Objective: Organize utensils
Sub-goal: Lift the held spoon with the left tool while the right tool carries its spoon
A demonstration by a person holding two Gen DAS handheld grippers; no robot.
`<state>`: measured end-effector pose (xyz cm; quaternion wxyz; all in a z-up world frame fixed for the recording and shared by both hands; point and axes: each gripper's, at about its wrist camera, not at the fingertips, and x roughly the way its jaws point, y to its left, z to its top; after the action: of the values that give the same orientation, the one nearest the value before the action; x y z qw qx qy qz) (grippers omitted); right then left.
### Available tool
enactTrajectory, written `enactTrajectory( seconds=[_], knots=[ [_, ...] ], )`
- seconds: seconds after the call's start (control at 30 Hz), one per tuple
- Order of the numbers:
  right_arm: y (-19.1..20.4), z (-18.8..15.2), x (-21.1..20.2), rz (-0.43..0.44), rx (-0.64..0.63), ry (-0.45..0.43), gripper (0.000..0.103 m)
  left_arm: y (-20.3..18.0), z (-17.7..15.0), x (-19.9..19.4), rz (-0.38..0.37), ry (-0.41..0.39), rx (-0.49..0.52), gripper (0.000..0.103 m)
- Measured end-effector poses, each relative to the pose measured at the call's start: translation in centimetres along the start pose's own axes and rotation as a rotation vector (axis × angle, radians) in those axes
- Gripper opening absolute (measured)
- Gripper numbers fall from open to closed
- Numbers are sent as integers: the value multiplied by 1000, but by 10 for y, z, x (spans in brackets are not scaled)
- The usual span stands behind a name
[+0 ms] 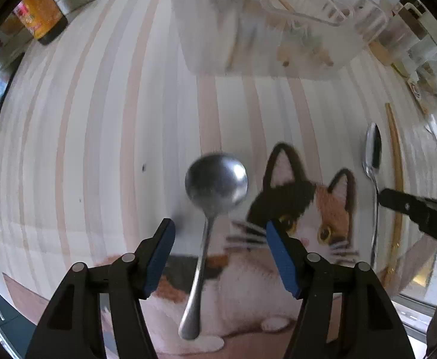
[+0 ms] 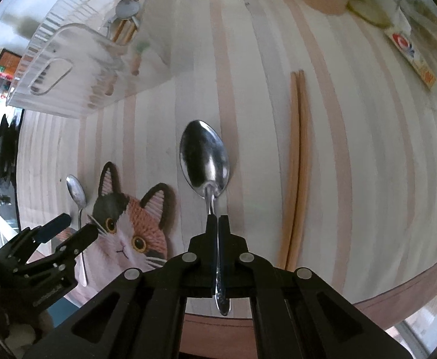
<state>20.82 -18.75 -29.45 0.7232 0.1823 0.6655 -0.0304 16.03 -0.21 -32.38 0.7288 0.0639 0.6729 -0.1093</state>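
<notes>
- The left gripper [image 1: 220, 243] hangs with its blue-padded jaws spread wide, one on either side of the handle of a round-bowled steel spoon [image 1: 215, 184] that lies on the striped cloth with a calico cat picture [image 1: 308, 209]; the pads stand clear of the handle.
- The right gripper [image 2: 218, 218] has its jaws pressed together on the neck of an oval-bowled polished steel spoon [image 2: 204, 158], whose patterned handle end sticks out behind the fingers.
- A pair of pale wooden chopsticks [image 2: 296, 161] lies side by side on the cloth, just to the right of the held spoon.
- A clear ribbed plastic bin [image 2: 78, 56] stands at the far side of the table, already containing a spoon and chopsticks.
- An orange-labelled dark bottle [image 1: 40, 15] stands at the far left corner.
- Packets and wrappers [image 2: 412, 51] clutter the far right edge.
</notes>
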Motion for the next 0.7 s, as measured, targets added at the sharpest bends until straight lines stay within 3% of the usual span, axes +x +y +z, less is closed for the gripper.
enactTrajectory(
  seconds=[0.17,0.23,0.37,0.4,0.6,0.7],
  knots=[
    [-3,1,-1,7,12,-1,1,-11,4,-5,56,-33,26,59],
    [-4,1,-2,3,13,1,1,-16,6,-10,59,-49,29,41],
    [-11,0,0,5,25,3,3,-15,6,-19,64,-46,34,38],
    [-12,0,-1,5,33,-1,6,-15,11,-18,81,-31,76,38],
    [-20,5,-7,48,64,-38,29,-6,24,-32,81,-51,49,38],
    [-15,10,-6,61,44,-47,35,-6,32,-38,101,-63,41,38]
  ],
)
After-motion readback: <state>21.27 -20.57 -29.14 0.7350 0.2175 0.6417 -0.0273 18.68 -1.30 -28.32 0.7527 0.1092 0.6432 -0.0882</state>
